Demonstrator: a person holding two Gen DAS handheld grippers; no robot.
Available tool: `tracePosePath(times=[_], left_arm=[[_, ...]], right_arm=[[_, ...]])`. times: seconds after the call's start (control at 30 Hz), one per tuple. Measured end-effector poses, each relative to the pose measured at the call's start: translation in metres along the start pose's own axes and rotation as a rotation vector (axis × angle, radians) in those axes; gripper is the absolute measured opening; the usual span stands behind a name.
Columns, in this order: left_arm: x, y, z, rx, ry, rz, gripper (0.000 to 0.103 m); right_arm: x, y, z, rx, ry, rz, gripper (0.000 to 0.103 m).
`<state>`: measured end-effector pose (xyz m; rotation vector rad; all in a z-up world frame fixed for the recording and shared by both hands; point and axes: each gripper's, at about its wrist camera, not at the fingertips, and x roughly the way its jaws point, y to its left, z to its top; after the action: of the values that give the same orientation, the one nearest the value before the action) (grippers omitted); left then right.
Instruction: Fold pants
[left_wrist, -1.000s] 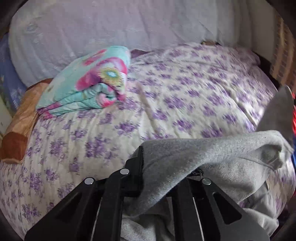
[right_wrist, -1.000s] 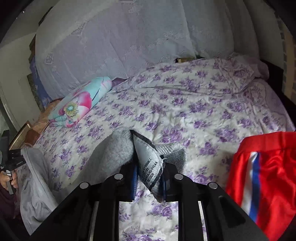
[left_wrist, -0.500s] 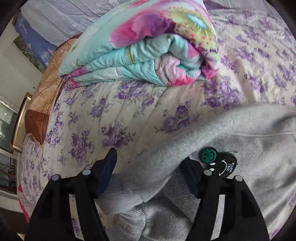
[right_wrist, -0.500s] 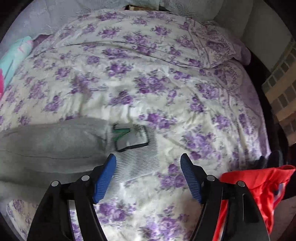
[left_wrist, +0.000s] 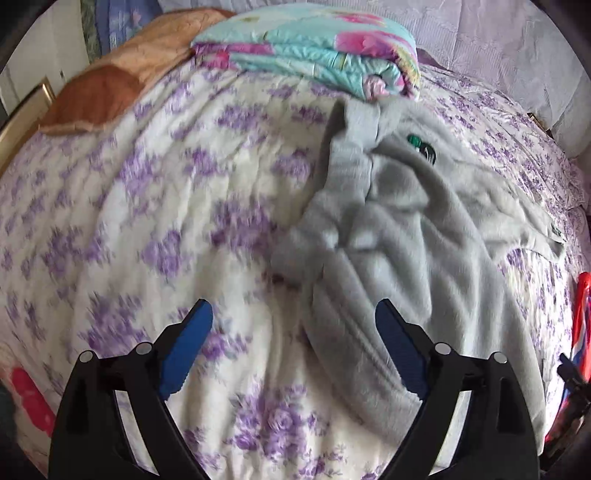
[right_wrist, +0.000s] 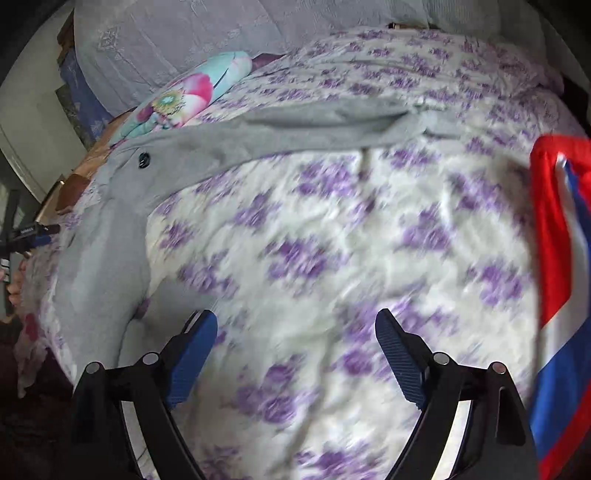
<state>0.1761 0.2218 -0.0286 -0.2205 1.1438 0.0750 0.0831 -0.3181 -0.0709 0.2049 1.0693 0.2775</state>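
Observation:
The grey sweatpants (left_wrist: 424, 240) lie spread on the purple-flowered bedspread (left_wrist: 155, 206), rumpled at the waistband with a small green patch. In the right wrist view the grey sweatpants (right_wrist: 258, 129) stretch across the bed in a bent shape, one leg running right, the other down the left side. My left gripper (left_wrist: 293, 314) is open and empty, above the bed at the pants' left edge. My right gripper (right_wrist: 295, 325) is open and empty over bare bedspread (right_wrist: 332, 240), right of the near leg.
A folded turquoise-and-pink floral quilt (left_wrist: 314, 51) lies at the head of the bed, touching the pants' waistband. A red, white and blue garment (right_wrist: 561, 258) lies at the bed's right edge. An orange-brown blanket (left_wrist: 122, 81) is at the far left.
A second ago both grippers were shut on the grey pants and held them up. Both then opened, leaving the pants on the bed, and have since drawn back.

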Motion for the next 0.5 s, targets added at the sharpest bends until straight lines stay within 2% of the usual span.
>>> tracePosePath(times=[0.07, 0.13, 0.17, 0.2, 0.23, 0.27, 0.3, 0.33, 0.4, 0.47, 0.5], left_arm=[[0.016, 0.002, -0.018, -0.045, 0.010, -0.082, 0.072], [0.032, -0.009, -0.025, -0.050, 0.004, -0.107, 0.069], [0.038, -0.017, -0.026, -0.041, -0.007, -0.121, 0.062], [0.043, -0.024, -0.025, -0.045, -0.016, -0.143, 0.058], [0.045, -0.028, -0.026, -0.058, -0.025, -0.160, 0.048], [0.044, -0.032, -0.026, -0.073, -0.043, -0.171, 0.038], [0.041, -0.035, -0.027, -0.081, -0.058, -0.193, 0.028], [0.037, -0.039, -0.027, -0.078, -0.073, -0.194, 0.024], [0.031, -0.043, -0.029, -0.069, -0.090, -0.200, 0.021], [0.032, -0.041, -0.030, -0.084, -0.077, -0.198, 0.021], [0.033, -0.038, -0.031, -0.091, -0.068, -0.195, 0.021]], right_arm=[[0.012, 0.014, -0.007, -0.009, 0.011, 0.017, 0.088], [0.022, 0.033, -0.007, -0.057, 0.001, -0.019, 0.087], [0.027, 0.041, -0.006, -0.084, 0.010, -0.057, 0.083], [0.031, 0.050, -0.006, -0.104, 0.019, -0.100, 0.070], [0.030, 0.059, -0.006, -0.128, 0.016, -0.092, 0.034], [0.029, 0.068, -0.005, -0.144, 0.032, -0.031, 0.012], [0.025, 0.075, -0.004, -0.164, 0.032, -0.041, 0.009], [0.020, 0.084, -0.004, -0.198, 0.012, -0.060, 0.009], [0.017, 0.084, 0.000, -0.201, 0.030, -0.030, 0.009], [0.022, 0.071, 0.006, -0.130, 0.090, 0.033, 0.018], [0.025, 0.062, 0.007, -0.087, 0.112, 0.064, 0.034]])
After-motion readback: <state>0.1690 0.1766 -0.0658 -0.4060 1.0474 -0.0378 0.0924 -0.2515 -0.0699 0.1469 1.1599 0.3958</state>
